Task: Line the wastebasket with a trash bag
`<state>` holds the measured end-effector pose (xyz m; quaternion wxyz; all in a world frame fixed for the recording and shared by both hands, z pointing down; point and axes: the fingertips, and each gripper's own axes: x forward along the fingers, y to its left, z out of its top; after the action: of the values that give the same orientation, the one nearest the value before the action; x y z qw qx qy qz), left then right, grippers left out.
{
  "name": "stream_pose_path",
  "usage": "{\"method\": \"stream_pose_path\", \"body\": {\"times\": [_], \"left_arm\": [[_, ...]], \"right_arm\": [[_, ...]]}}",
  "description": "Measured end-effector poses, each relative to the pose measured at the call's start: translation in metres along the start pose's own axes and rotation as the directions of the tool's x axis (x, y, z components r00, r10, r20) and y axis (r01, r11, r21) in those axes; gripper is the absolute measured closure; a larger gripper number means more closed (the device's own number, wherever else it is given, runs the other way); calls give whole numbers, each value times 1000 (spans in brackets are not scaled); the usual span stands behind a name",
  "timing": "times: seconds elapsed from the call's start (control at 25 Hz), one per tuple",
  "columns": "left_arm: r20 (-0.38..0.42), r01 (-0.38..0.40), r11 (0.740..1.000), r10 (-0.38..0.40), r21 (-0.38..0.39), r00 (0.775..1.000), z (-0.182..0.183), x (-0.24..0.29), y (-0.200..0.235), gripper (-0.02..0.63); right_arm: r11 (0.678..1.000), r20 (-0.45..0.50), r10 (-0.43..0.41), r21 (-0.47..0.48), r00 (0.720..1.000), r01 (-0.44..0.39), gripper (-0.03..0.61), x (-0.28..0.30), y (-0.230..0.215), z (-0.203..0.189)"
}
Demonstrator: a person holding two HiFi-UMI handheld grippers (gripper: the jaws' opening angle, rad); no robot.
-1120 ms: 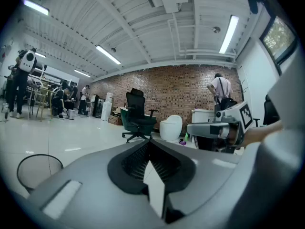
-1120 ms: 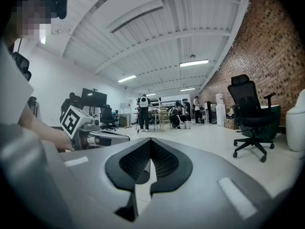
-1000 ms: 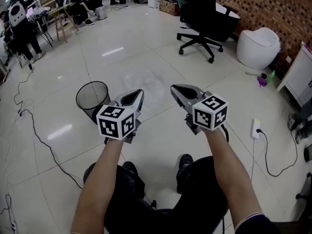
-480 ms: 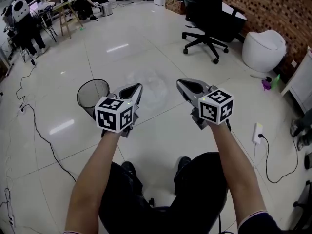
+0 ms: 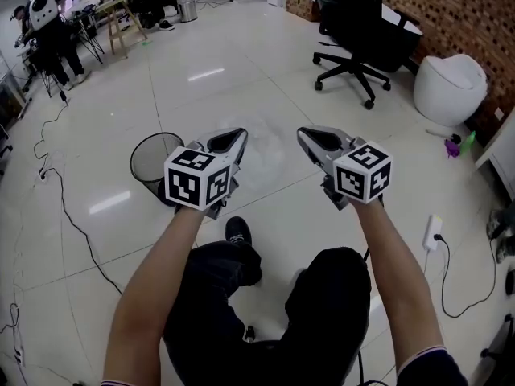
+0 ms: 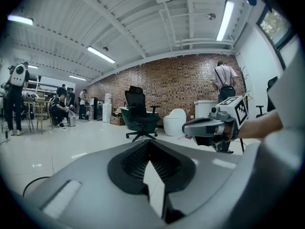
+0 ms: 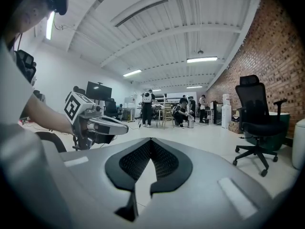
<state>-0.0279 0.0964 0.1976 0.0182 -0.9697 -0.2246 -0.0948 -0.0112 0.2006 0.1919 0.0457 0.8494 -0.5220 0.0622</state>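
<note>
A black mesh wastebasket (image 5: 153,161) stands upright on the tiled floor, just left of my left gripper (image 5: 241,133). A clear trash bag (image 5: 269,149) lies crumpled on the floor ahead, between and just beyond the two gripper tips. My right gripper (image 5: 302,133) is held level beside the left one. Both are shut with nothing in them. In the left gripper view my left gripper (image 6: 150,143) has its jaws together and the right gripper (image 6: 209,127) shows at the right. In the right gripper view my right gripper (image 7: 151,140) is shut too, with the left gripper (image 7: 102,124) off to its left.
A black office chair (image 5: 362,30) and a white rounded seat (image 5: 451,87) stand at the back right by a brick wall. A power strip (image 5: 432,233) with cable lies right; cables (image 5: 64,215) run along the left. People sit at desks (image 5: 113,6) far back left. My shoe (image 5: 239,233) is below the grippers.
Both grippers have moved forward over the floor toward the clear bag, still shut. The left foot has stepped forward under them. The wastebasket now sits close beside the left gripper.
</note>
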Motion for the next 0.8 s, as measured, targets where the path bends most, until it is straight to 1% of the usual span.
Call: {"method": "stream_pose_path", "body": {"times": [0.2, 0.36, 0.48, 0.64, 0.8], "left_arm": [[-8, 30, 999, -30, 17, 1000, -7, 18, 15, 603], [-27, 50, 999, -50, 9, 998, -15, 34, 27, 603], [-44, 66, 998, -65, 8, 997, -22, 45, 37, 603], [-66, 92, 996, -90, 18, 994, -33, 62, 46, 603], [-75, 108, 994, -106, 19, 992, -41, 79, 57, 603]], "right_arm": [[999, 9, -6, -38, 1000, 6, 578, 18, -9, 5], [997, -14, -1, -74, 1000, 0, 578, 29, -18, 7], [996, -25, -6, -84, 1000, 4, 578, 38, -25, 8], [996, -31, -22, -87, 999, 19, 578, 44, -38, 1], [995, -57, -33, -96, 998, 27, 578, 50, -48, -11]]}}
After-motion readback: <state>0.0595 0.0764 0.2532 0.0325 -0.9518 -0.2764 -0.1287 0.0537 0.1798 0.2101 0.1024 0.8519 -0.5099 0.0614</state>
